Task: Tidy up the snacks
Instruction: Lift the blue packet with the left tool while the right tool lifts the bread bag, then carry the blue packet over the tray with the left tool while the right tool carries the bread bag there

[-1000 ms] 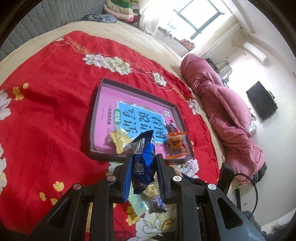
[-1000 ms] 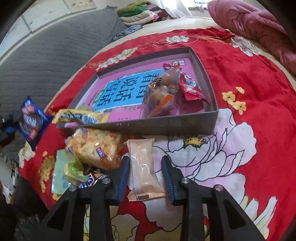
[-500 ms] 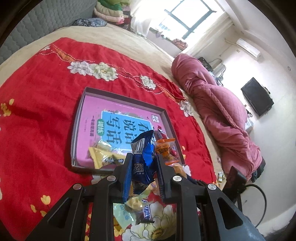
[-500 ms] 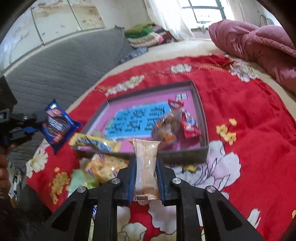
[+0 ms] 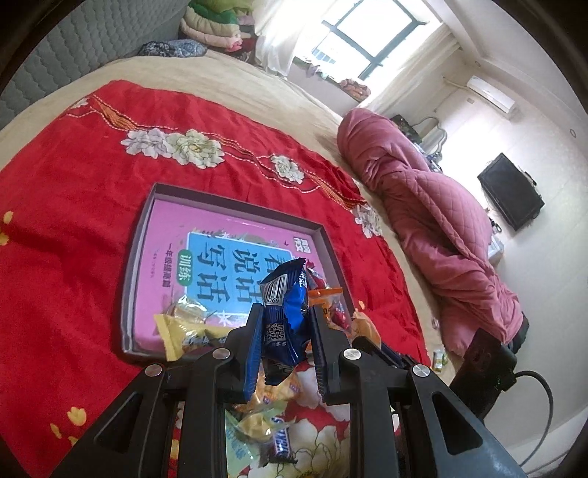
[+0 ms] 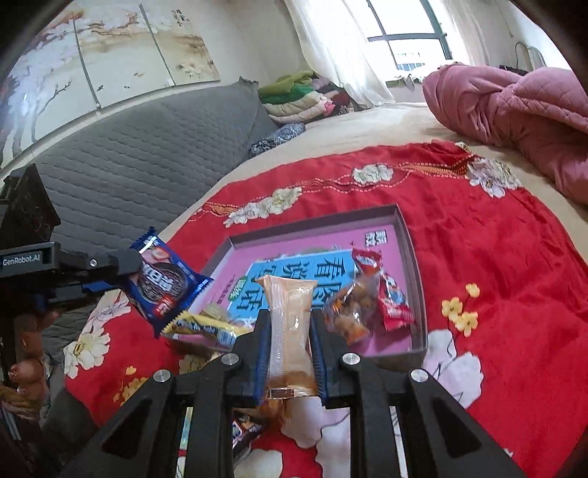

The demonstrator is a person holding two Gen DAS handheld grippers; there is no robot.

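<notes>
Both your tongs are loaded, hanging over the red blanket (image 6: pixel 496 235) by the tray's (image 6: pixel 413 279) near edge.

Largest first: the tray sits mid-blanket with yellow, orange and red packs (image 6: pixel 395 294) along its near edge. Your right gripper (image 6: pixel 288 353) is clenched on the clear pastry pack (image 6: pixel 288 320), standing upright between the pads. Your left gripper (image 5: pixel 284 334) is pinching the blue cookie pack (image 5: pixel 284 294), top poking out past the fingertips.

Beige bed (image 5: pixel 235 88): red floral blanket (image 5: pixel 73 228), pink quilt (image 5: pixel 433 220), folded clothes (image 5: pixel 217 29) on it.
</notes>
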